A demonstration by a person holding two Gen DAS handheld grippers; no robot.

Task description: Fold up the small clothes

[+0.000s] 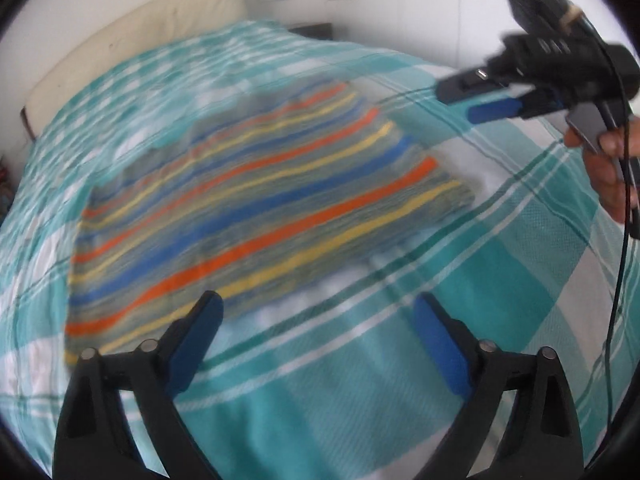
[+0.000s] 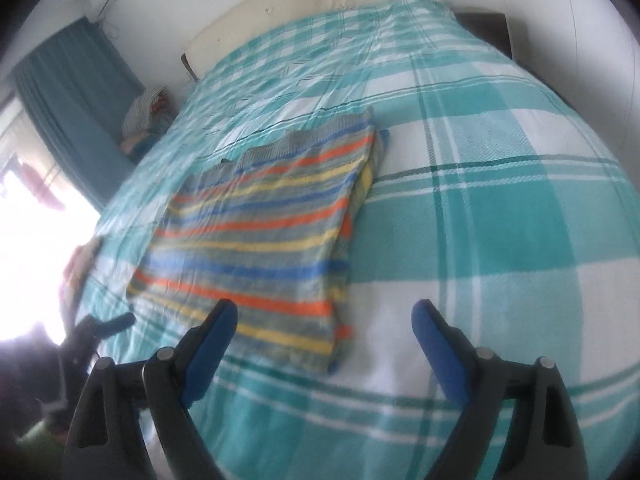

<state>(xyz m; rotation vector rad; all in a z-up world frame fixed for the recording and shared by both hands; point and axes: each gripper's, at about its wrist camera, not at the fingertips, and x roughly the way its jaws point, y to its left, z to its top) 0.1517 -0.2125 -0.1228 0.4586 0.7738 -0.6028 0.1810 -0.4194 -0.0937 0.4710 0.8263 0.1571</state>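
Striped garment (image 2: 256, 236), folded into a flat rectangle with orange, yellow and blue bands, lay on the teal-and-white checked bedspread (image 2: 500, 220), a cream headboard (image 2: 304, 4) beyond it. Left gripper (image 1: 318, 320) hung above the cloth's near edge, jaws spread wide, nothing between its blue pads. Right gripper (image 2: 324, 326) stood likewise agape and empty over the near corner of the garment. A hand (image 1: 608, 168) gripped the right tool's handle. Teal curtain (image 2: 76, 112) hung beside the bed.
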